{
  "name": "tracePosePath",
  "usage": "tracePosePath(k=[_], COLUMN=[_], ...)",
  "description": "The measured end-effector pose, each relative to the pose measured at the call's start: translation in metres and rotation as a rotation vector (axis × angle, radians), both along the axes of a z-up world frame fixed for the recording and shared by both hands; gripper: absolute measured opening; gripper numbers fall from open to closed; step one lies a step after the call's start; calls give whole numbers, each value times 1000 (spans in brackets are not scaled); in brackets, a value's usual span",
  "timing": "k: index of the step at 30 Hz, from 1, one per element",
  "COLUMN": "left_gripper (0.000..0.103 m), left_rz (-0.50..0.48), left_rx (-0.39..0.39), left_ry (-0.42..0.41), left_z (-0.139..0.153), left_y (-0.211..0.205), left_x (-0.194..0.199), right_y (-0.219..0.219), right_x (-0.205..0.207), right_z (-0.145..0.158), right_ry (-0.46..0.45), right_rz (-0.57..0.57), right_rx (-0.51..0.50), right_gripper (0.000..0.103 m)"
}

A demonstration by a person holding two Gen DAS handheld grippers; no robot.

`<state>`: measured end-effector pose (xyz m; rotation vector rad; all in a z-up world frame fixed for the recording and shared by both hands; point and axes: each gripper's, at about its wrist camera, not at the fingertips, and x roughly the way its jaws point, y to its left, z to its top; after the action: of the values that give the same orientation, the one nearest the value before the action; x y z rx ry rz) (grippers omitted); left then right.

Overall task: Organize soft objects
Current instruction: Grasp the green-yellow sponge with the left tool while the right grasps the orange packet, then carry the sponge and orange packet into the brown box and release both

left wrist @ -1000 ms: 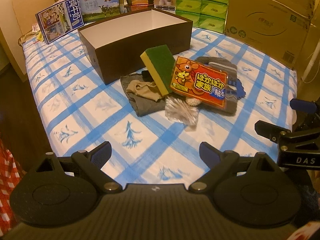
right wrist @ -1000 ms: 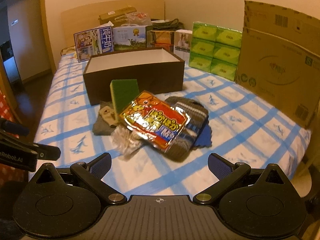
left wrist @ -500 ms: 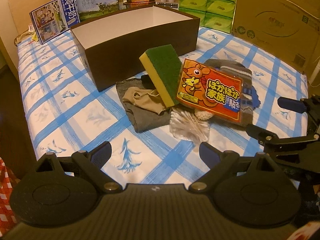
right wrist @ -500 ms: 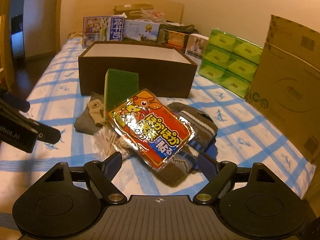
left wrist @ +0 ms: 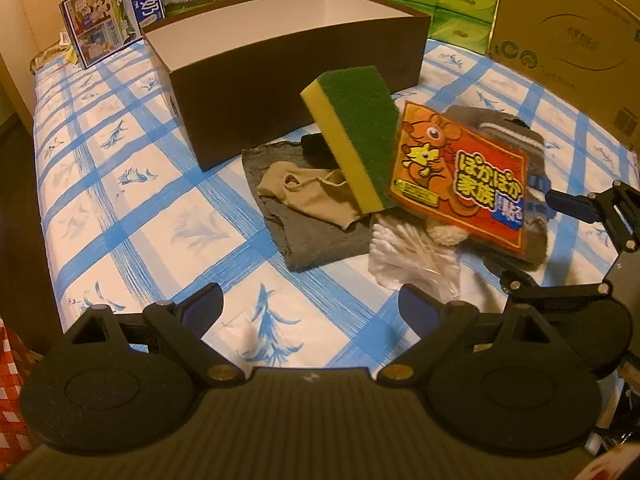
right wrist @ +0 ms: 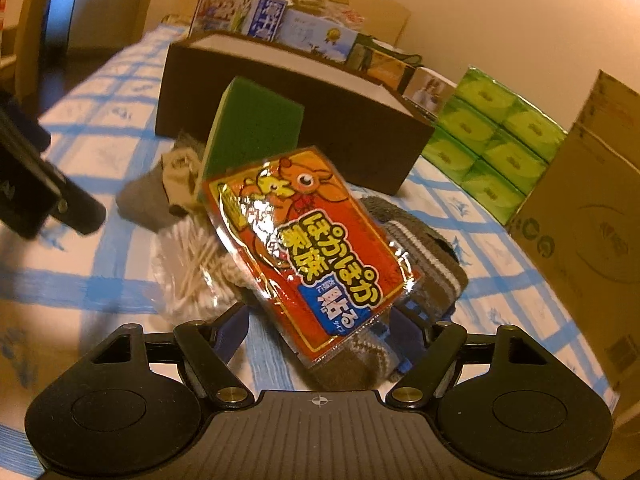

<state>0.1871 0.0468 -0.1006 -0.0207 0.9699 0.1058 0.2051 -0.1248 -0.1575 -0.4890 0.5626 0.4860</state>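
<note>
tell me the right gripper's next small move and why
Probably close the right gripper on the orange heat pack: its open fingers already straddle the pack's near edge, and the pack lies on top of the pile, in front of the empty brown box.

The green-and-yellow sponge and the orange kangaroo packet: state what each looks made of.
Green-and-yellow sponge: looks like soft yellow foam under a matte, fibrous green scouring layer.

Orange kangaroo packet: probably thin glossy plastic film; glare streaks and a clear sealed edge show. Its contents are hidden.
</note>
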Motion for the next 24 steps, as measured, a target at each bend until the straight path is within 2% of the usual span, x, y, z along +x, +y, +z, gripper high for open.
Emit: tracePosePath(k=[7, 11, 15, 18, 21, 24], left_gripper=[94, 94, 94, 94, 94, 94], left_rz=[4, 5, 8, 5, 2, -2], left_rx=[-2, -3, -5, -6, -5, -6], left_ry=[20, 27, 21, 12, 7, -5], left_z=[-10, -13, -11, -9, -7, -3], left_y=[4, 4, 5, 5, 5, 5], left_x=[13, 18, 21, 24, 28, 31], right_y=[15, 19, 14, 5, 2, 9], right_x=[11, 16, 14, 15, 17, 21], right_z=[-23, -29, -15, 7, 26, 31], right_ry=[-63, -87, -88, -86, -117, -150], right_rz=[16, 31, 38, 20, 1, 9], right_rx=[-99, -118, -59, 21, 52, 5], right_gripper=[72, 61, 41, 32, 31, 31])
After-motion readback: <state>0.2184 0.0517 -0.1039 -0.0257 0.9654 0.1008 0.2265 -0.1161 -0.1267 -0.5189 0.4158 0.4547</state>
